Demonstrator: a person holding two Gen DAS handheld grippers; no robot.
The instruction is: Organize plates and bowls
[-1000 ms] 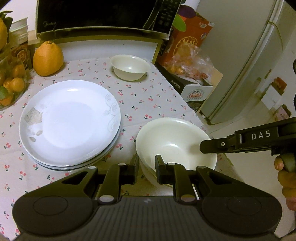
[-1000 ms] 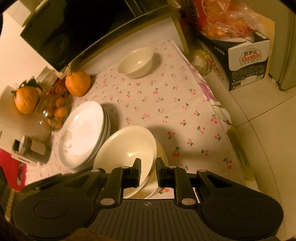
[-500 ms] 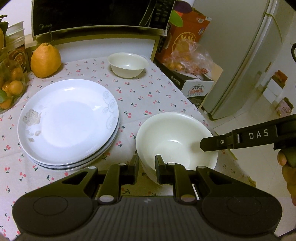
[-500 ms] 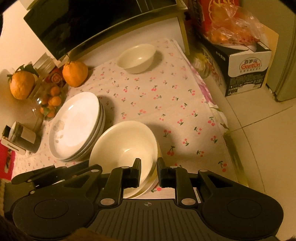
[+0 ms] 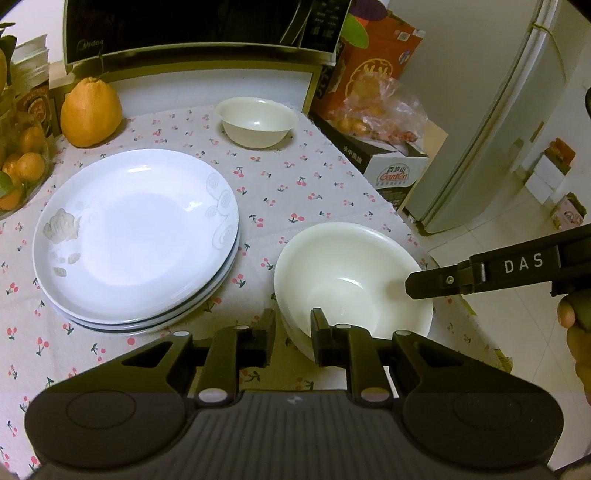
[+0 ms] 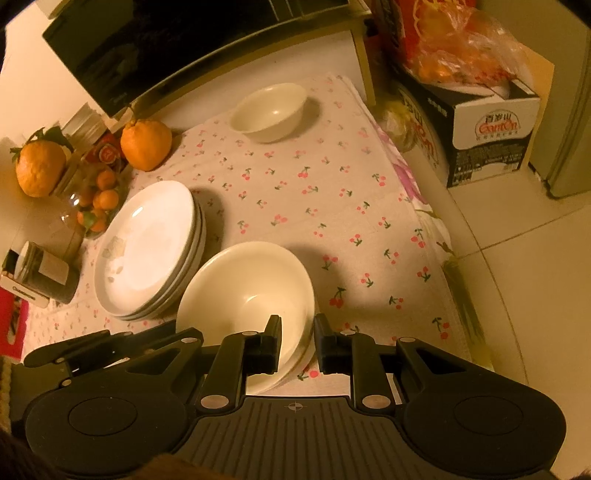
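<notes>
A large cream bowl (image 5: 351, 280) (image 6: 240, 291) sits nested on other bowls near the front right corner of the cherry-print tablecloth (image 5: 295, 184). My left gripper (image 5: 293, 332) straddles its near rim, one finger outside and one inside. Its jaws are opening with the rim still between the pads. My right gripper (image 6: 297, 336) is shut on the bowl's right rim, and its finger (image 5: 461, 280) reaches in from the right. A stack of white plates (image 5: 136, 236) (image 6: 147, 243) lies to the left. A small cream bowl (image 5: 256, 120) (image 6: 269, 110) stands at the back.
A microwave (image 5: 184, 26) stands at the back, with a big orange citrus (image 5: 90, 114) and a glass dish of small oranges (image 5: 18, 177) at the left. Off the table's right edge are a carton with bagged fruit (image 5: 388, 147) and a fridge (image 5: 498, 110). A hand (image 5: 580, 332) holds the right gripper.
The large bowl has levelled out and settled lower onto the bowls beneath it. Both grippers remain at its rim.
</notes>
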